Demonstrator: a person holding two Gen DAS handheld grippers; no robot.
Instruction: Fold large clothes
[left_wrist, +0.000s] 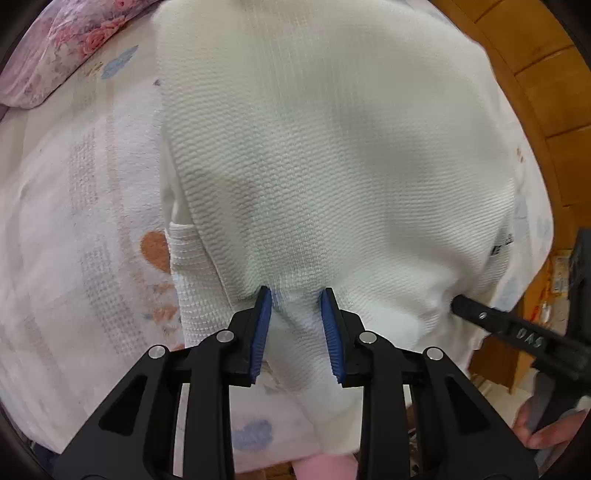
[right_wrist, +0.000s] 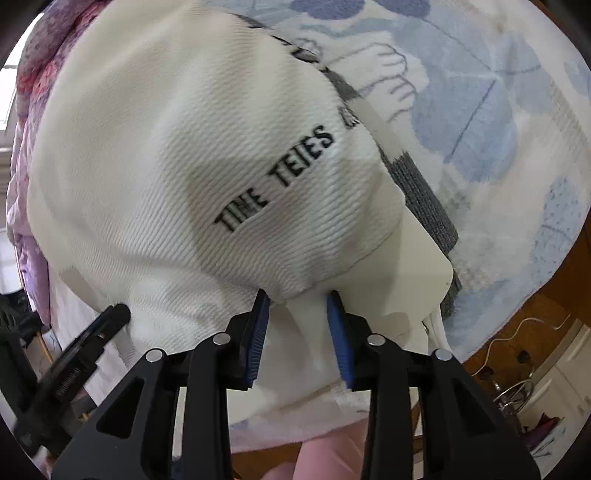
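White waffle-knit garment (left_wrist: 325, 155) lies spread on a bed, over a pale blanket (left_wrist: 74, 229) w/ faded orange and blue blotches. Floral pink pillow (left_wrist: 62, 48) sits at the far left corner; wooden floor (left_wrist: 546, 92) shows past the bed's right edge.

Left hand-held gripper (left_wrist: 295, 295) points down at the near hem, blue ribbed pads either side of a raised fold of the knit. Jaws partway closed; can't tell if pads actually pinch the cloth.

Right hand-held gripper (right_wrist: 299, 299) is at the other near corner, fabric bunched between its pads too, same doubt about the grip. Each gripper shows as a blurred black tip in the other's view.

Black stitched lettering (right_wrist: 273, 181) runs across the knit; wording hard to read for sure. A grey ribbed band (right_wrist: 424, 199) and smooth white panel (right_wrist: 417, 273) peek out at the right edge. Blanket here has blue line-drawn print, partly covered by the garment.
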